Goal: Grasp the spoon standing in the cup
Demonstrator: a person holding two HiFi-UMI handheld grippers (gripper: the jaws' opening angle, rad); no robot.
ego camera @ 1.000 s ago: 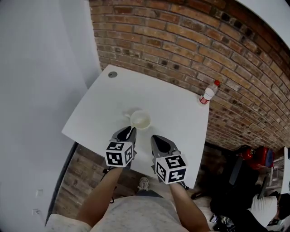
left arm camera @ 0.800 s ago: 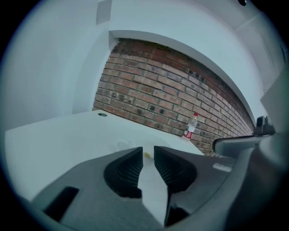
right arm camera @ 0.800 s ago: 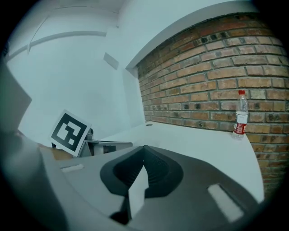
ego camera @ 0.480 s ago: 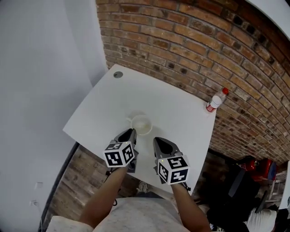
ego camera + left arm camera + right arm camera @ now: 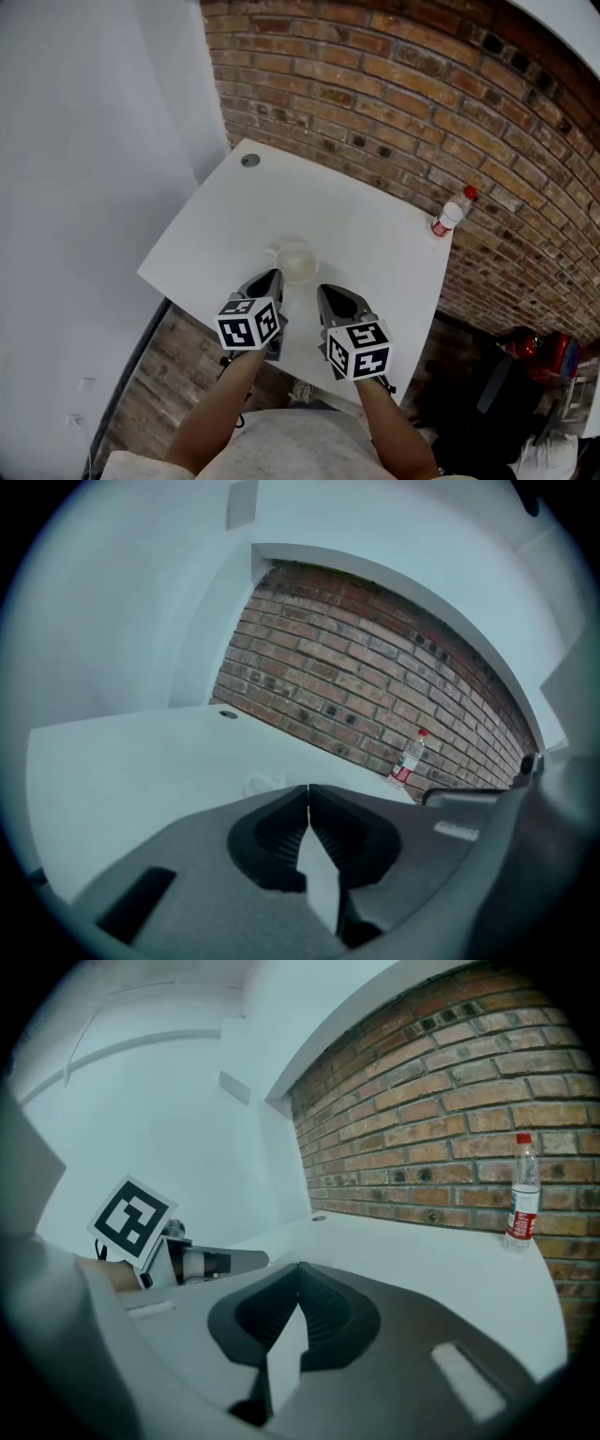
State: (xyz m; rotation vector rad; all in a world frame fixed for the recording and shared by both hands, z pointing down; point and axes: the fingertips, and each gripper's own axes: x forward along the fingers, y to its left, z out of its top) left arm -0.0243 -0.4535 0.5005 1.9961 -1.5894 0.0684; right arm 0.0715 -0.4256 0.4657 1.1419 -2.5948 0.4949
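A white cup stands near the front middle of the white table, its handle pointing left. I cannot make out a spoon in it in any view. My left gripper is shut and empty, with its tips just short of the cup's near left side. My right gripper is also shut and empty, a little nearer to me and right of the cup. In the left gripper view the jaws meet at the tips, and a faint bit of the cup shows beyond them. The right gripper view shows its jaws pressed together.
A small plastic bottle with a red cap stands at the table's far right corner against the brick wall; the same bottle also shows in the right gripper view. A round cable hole sits at the far left corner. A white wall runs along the left.
The head view has drifted, so the table sits slightly lower and to the right in the picture. Both grippers stay shut in nearly the same place beside the cup.
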